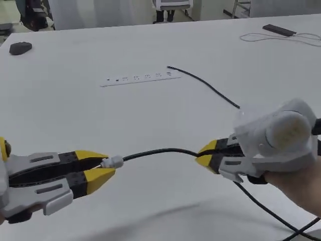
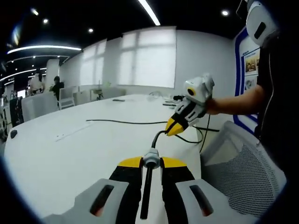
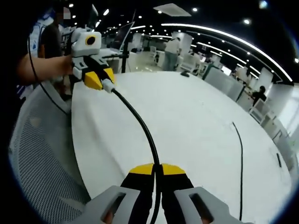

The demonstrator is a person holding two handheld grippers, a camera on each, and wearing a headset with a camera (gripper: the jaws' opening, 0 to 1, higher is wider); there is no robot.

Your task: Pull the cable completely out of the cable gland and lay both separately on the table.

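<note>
Above the near edge of the white worktop [image 1: 150, 115] in an open office, the left gripper [image 1: 108, 165] clamps the small grey plastic cable gland [image 1: 114, 161], and the right gripper [image 1: 199, 154] pinches the thin black cable [image 1: 160, 149] running from it.

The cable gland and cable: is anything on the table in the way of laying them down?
Nothing visible does. The left gripper holds the cable gland, the right gripper holds the cable, both over bare table; the power strip lies farther back.
</note>
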